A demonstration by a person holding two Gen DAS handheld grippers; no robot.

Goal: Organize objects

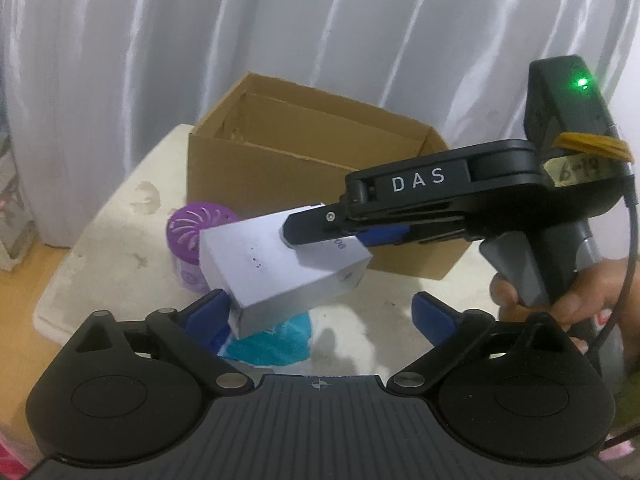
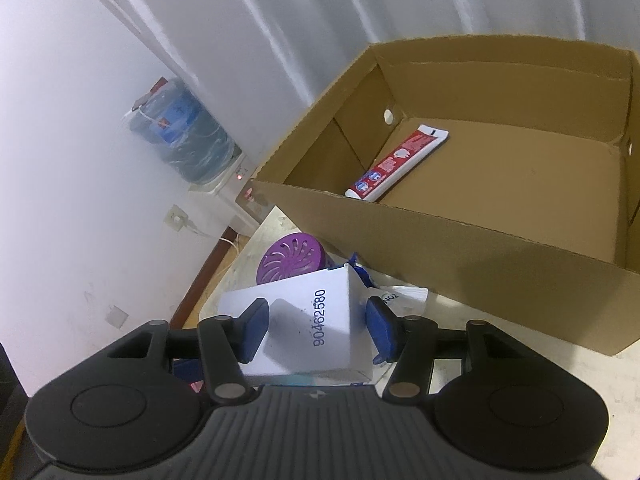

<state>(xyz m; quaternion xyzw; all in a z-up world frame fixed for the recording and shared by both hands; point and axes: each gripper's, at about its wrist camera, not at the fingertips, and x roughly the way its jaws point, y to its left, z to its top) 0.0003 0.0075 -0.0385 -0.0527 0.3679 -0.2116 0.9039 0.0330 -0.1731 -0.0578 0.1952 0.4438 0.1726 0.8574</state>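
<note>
A white carton (image 1: 272, 268) printed with a number hangs tilted, with my right gripper (image 1: 332, 236) shut on it. In the right wrist view the carton (image 2: 320, 320) sits between the blue pads (image 2: 254, 330) of that gripper (image 2: 318, 328), which press on both its sides. My left gripper (image 1: 320, 316) stands open below and in front of the carton; its left pad (image 1: 208, 312) is close to the carton's lower corner, and nothing is held. Behind stands an open cardboard box (image 1: 280, 168), its near wall (image 2: 440, 240) just beyond the carton. A red and white toothpaste tube (image 2: 396, 164) lies inside.
A purple air freshener (image 1: 196, 228) (image 2: 286, 260) stands on the cream table (image 1: 120, 248) left of the carton. A teal packet (image 1: 276, 340) lies under the carton, and a white packet (image 2: 404, 294) lies by the box. A hand (image 1: 560, 292) grips the right handle. A water dispenser (image 2: 180, 132) stands by the wall.
</note>
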